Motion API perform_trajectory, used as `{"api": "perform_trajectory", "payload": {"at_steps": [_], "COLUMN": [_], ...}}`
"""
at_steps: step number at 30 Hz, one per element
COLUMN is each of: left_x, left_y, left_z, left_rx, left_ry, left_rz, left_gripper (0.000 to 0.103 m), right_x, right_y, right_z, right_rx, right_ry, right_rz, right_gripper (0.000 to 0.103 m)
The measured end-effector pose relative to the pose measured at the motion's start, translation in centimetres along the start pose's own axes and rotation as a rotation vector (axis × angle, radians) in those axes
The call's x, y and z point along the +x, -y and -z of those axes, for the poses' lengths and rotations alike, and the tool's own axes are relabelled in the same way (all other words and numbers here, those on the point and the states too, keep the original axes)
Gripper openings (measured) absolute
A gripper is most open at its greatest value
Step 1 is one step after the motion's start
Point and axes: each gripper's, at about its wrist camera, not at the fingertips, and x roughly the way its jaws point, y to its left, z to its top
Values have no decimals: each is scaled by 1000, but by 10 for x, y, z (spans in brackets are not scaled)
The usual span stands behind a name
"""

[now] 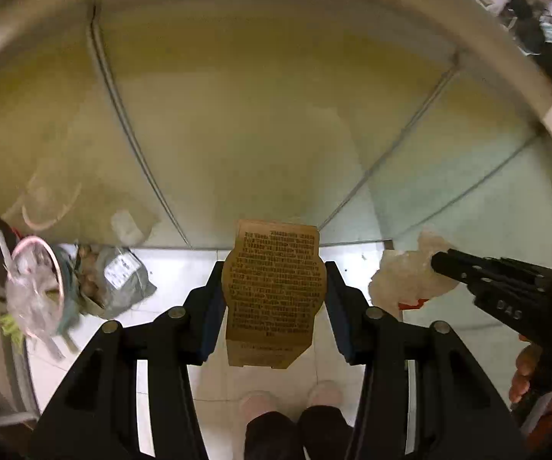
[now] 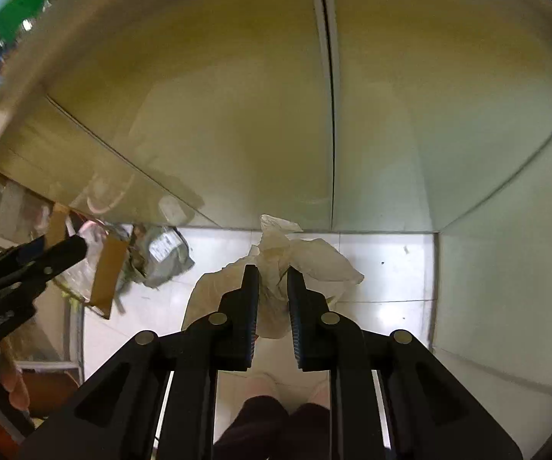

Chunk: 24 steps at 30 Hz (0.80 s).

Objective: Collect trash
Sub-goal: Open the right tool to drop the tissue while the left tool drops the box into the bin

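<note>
Left wrist view: left hand-held gripper (image 1: 274, 291) clamps stiff, light cardboard scrap (image 1: 274, 291) edgewise; right hand-held gripper (image 2: 268, 287) pinches a soft crumpled wrapper (image 2: 314, 260) mid-bunch.

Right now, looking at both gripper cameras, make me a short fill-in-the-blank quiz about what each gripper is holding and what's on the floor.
1. The left gripper holds a brown piece of ____ printed with dark text.
2. The right gripper is shut on a crumpled white ____ bag.
3. The grey parcel bag lies on the tiled floor against the ____.
4. Below both grippers, the person's two ____ show.

Missing words: cardboard; plastic; wall; feet
</note>
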Motion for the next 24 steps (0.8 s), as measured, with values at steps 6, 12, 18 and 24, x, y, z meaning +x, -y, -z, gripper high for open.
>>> {"api": "perform_trajectory", "payload": {"at_steps": [6,12,18,24], "left_x": [76,137,181,215], "left_y": [-12,-15,1,23], "left_z": [29,43,46,40], "left_rx": [-28,-22,3,43], "left_ry": [-21,-56,-102,-148], "left_rz": [-17,-18,9,50], "left_gripper": [48,48,48,48], "right_x": [95,151,154,136], "right_y": [13,26,44,68], "right_z": [9,10,3,-2], "right_rx": [-42,-54,-21,16], "right_ry": [-45,-82,-58,-11], "right_rz": [-31,-49,-65,-38], "right_gripper": [18,19,41,41]}}
